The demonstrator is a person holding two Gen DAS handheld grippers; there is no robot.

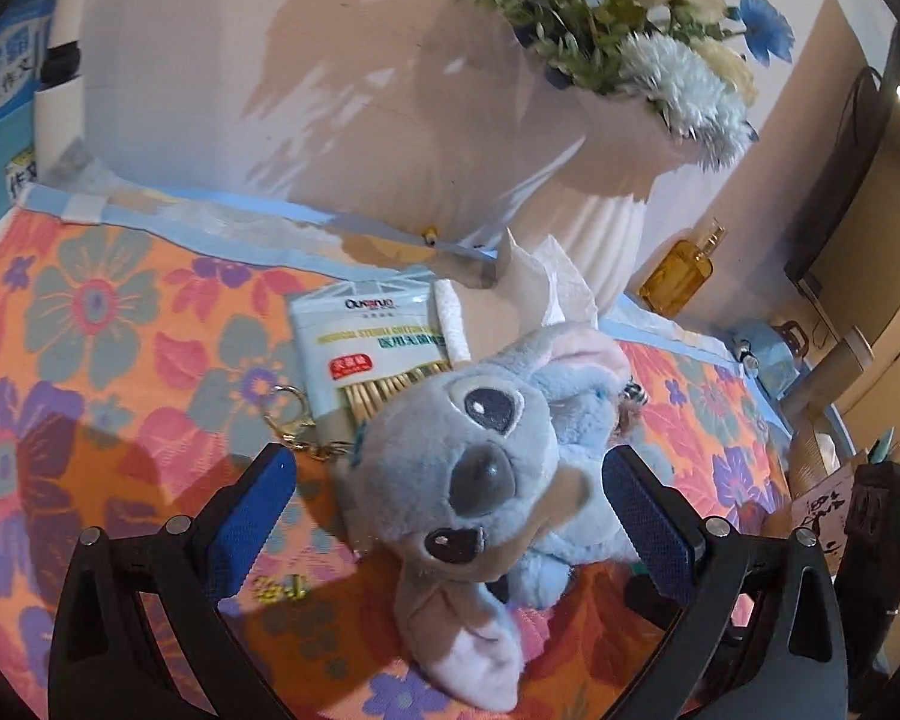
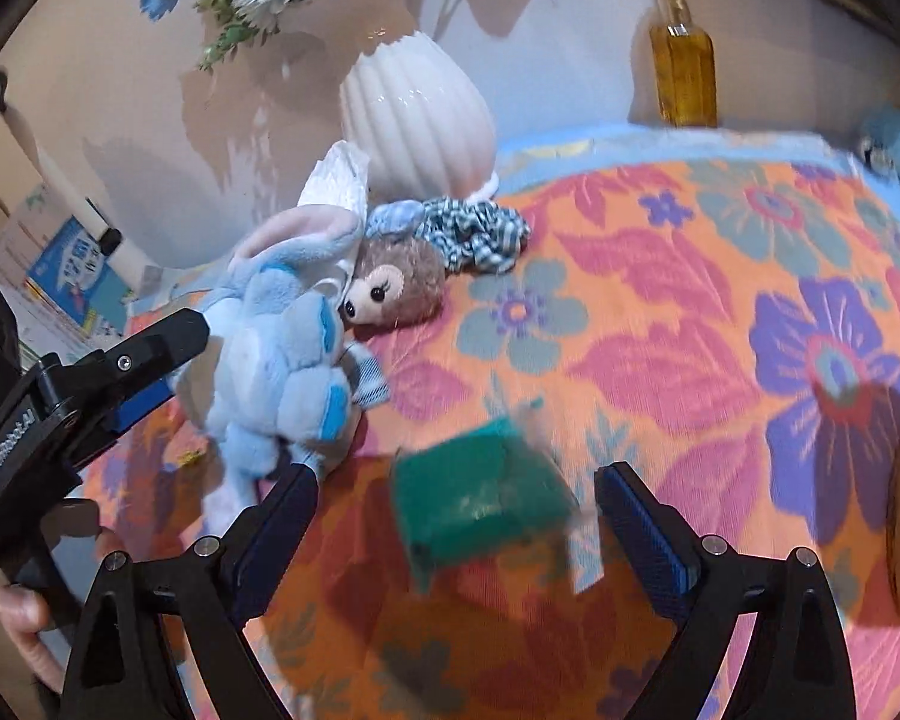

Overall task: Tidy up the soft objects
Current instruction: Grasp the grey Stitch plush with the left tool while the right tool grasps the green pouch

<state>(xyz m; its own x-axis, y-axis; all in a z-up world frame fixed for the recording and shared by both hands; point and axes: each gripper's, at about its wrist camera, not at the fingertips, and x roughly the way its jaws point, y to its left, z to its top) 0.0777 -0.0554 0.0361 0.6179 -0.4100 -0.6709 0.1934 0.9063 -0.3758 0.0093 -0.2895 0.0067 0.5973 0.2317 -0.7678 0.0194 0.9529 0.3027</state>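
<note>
The left gripper (image 1: 447,501) has its jaws spread apart on either side of a blue plush toy (image 1: 498,450), which lies on the floral cloth (image 1: 90,330) covering the surface, partly over a packet of cotton swabs (image 1: 366,348). The right gripper (image 2: 456,516) hovers with jaws wide apart around a blurred green sponge (image 2: 480,492) without gripping it. A brown plush head (image 2: 399,288) and a checked fabric piece (image 2: 480,231) lie just beside the blue toy, near a white ribbed vase (image 2: 414,114).

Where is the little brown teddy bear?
In the right wrist view, the brown teddy bear lies upper left on the flowery cloth, between the blue plush toy and the checkered fabric.
</note>
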